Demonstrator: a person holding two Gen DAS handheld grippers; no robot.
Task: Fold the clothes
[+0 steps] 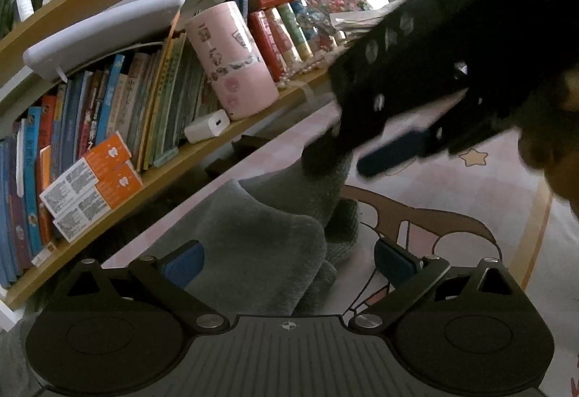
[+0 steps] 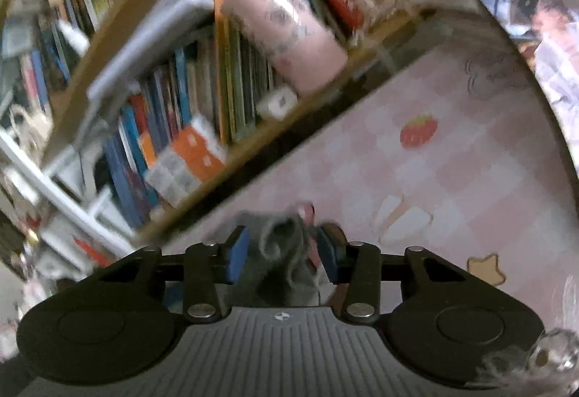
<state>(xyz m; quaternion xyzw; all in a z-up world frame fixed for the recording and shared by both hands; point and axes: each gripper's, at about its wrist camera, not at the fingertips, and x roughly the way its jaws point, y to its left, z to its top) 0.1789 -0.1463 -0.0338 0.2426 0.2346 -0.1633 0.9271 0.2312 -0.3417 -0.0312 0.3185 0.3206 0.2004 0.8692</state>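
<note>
Two grippers: left gripper (image 1: 287, 265) wide over grey fuzzy knit garment (image 1: 253, 237); right gripper (image 2: 284, 252) pinching garment fold on pink checked cloth (image 2: 452, 158).

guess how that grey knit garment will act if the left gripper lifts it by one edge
The grey knit garment will probably droop and stretch, since it already lies in soft rumpled folds. Its thick fuzzy knit suggests good grip for the left gripper, whose fingers stand open. It likely drags along the pink patterned sheet rather than sliding.
</note>
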